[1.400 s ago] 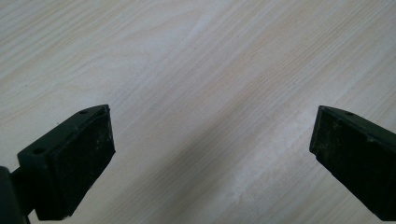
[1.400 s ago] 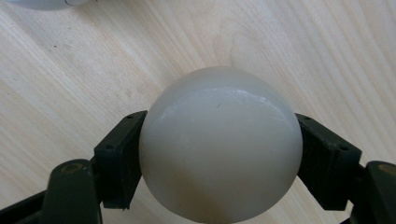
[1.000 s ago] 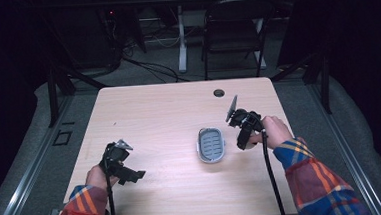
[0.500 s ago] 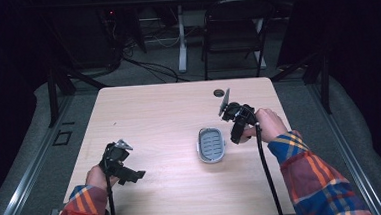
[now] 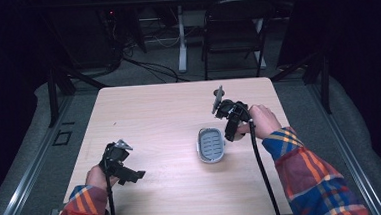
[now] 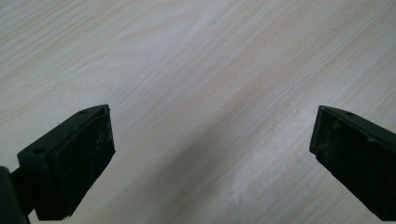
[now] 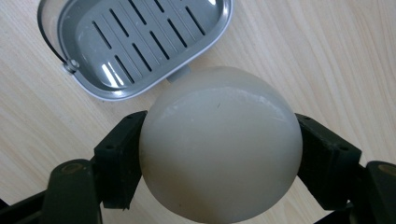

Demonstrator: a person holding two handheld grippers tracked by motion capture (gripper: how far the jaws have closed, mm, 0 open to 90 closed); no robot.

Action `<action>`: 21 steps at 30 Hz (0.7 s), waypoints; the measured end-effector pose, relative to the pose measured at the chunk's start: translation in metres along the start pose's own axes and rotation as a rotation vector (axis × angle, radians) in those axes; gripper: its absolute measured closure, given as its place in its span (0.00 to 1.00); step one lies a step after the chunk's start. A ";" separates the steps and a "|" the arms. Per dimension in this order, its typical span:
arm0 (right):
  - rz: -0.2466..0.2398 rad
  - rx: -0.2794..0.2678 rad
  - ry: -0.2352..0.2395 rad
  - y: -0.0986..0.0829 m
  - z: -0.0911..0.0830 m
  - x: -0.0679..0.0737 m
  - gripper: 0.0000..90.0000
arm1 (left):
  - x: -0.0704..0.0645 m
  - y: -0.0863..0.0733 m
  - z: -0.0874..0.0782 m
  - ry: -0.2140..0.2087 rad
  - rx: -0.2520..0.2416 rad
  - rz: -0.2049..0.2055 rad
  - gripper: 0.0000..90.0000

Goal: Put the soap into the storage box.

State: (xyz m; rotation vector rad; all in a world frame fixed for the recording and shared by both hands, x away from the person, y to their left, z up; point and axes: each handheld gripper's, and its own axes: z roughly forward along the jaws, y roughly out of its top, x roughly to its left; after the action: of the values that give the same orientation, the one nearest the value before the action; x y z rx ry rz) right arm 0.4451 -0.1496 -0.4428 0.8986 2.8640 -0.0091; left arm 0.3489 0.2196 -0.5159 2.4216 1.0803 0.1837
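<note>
A round, off-white soap bar (image 7: pixel 219 144) is clamped between the two black jaws of my right gripper (image 7: pixel 219 156), which is shut on it just above the table. Right beside it lies a grey slotted soap dish (image 7: pixel 135 42) with nothing in it. From above, the dish (image 5: pixel 211 145) sits right of the table's middle, and my right gripper (image 5: pixel 232 129) hovers at its right edge. My left gripper (image 5: pixel 127 174) rests near the front left of the table. Its jaws stand wide apart over bare wood (image 6: pixel 210 93), so this gripper (image 6: pixel 210 149) is open.
The light wooden table (image 5: pixel 154 114) has bare room to the left of and behind the dish. A dark folding chair (image 5: pixel 234 34) and a white desk leg (image 5: pixel 180 38) stand beyond the far edge. Grey floor surrounds the table.
My right gripper has carried the soap leftward, closer to the dish's right edge. The left gripper and the dish have stayed put.
</note>
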 end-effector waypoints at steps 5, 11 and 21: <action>-0.005 -0.002 0.004 0.006 0.000 0.003 0.27 | 0.000 0.000 0.000 -0.002 0.001 0.000 0.00; -0.028 0.001 0.008 0.013 0.000 0.006 0.27 | 0.000 0.000 0.000 -0.001 0.001 -0.001 0.00; -0.041 0.002 0.018 0.023 0.003 0.012 0.27 | 0.001 0.000 0.000 0.000 0.001 0.000 0.00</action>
State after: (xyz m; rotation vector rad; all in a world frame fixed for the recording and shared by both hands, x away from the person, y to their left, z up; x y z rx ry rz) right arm 0.4489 -0.1245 -0.4470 0.8448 2.8987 -0.0075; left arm 0.3493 0.2200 -0.5161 2.4217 1.0809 0.1827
